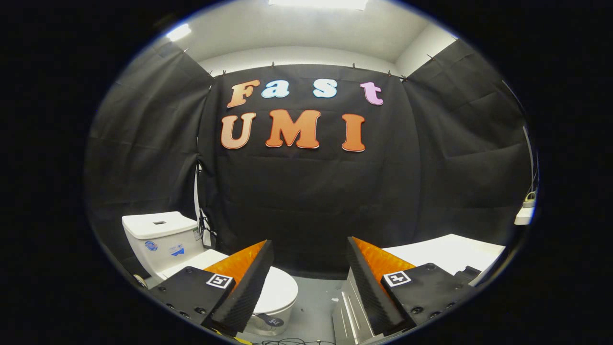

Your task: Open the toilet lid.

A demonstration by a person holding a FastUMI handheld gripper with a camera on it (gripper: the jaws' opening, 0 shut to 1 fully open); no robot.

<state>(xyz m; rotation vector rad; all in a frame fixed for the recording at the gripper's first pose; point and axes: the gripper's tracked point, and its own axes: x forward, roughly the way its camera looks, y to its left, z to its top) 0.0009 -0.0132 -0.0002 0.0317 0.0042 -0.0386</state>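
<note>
Gripper [306, 282]: fingers wide apart, holding nothing, raised. Toilet lid [278, 290]: closed, low, partly behind left finger, cistern [160, 237] behind. Advice: descend, swing left, hook lid's front rim, lift toward cistern.

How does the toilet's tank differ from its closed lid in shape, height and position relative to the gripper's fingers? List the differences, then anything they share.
1. The tank is a boxy upright block; the lid is a flat rounded oval lying down shut.
2. The tank stands higher, the lid sits lower in front of it.
3. The tank shows clear beyond the open gripper; the lid is partly hidden behind one finger.
Both are white and untouched by the fingers.
</note>
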